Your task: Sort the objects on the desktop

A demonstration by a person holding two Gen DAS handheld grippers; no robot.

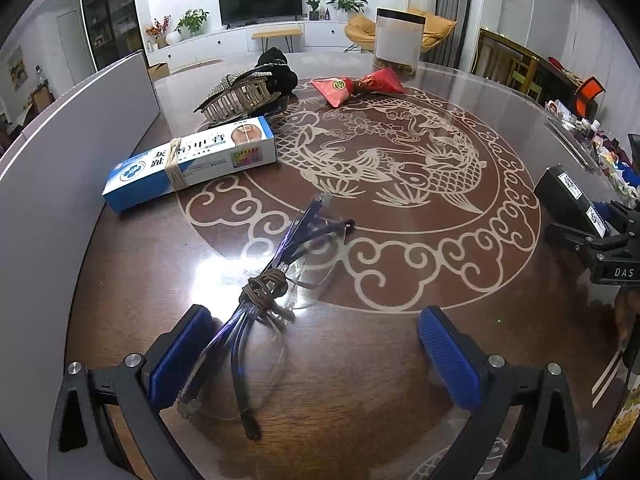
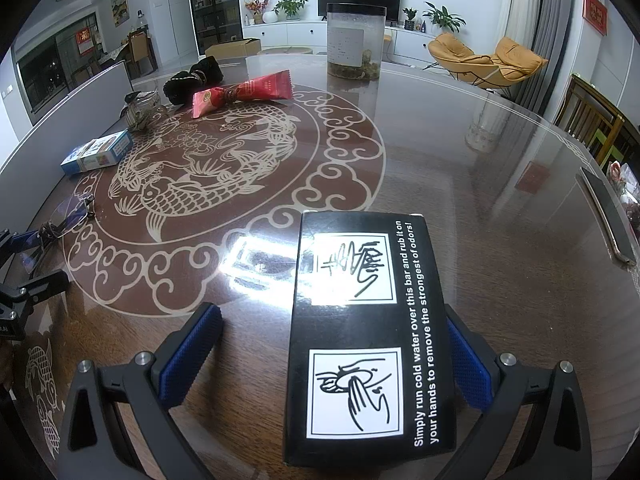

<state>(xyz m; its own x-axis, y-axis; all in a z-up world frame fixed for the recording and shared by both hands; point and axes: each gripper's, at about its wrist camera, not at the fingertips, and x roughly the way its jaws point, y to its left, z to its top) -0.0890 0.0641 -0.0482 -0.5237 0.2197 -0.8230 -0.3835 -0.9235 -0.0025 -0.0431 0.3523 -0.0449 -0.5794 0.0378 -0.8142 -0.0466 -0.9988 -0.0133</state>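
Note:
My left gripper (image 1: 316,348) is open over the brown table. Tied clear glasses (image 1: 264,300) lie between its blue pads, close to the left pad (image 1: 180,356). My right gripper (image 2: 324,356) is open with a black box (image 2: 366,332) lying flat between its pads, against the right pad (image 2: 470,364). Farther back lie a blue and white box (image 1: 188,164) wrapped with string, a rhinestone hair claw (image 1: 240,94), a black cloth item (image 1: 278,68) and a red packet (image 1: 360,84). In the right wrist view I see the glasses (image 2: 68,216), blue box (image 2: 98,152) and red packet (image 2: 244,92).
A grey panel (image 1: 60,152) stands along the table's left side. A clear jar with a black lid (image 2: 356,40) stands at the far edge. A phone (image 2: 608,216) lies at the right edge. The right gripper and black box show in the left wrist view (image 1: 576,196).

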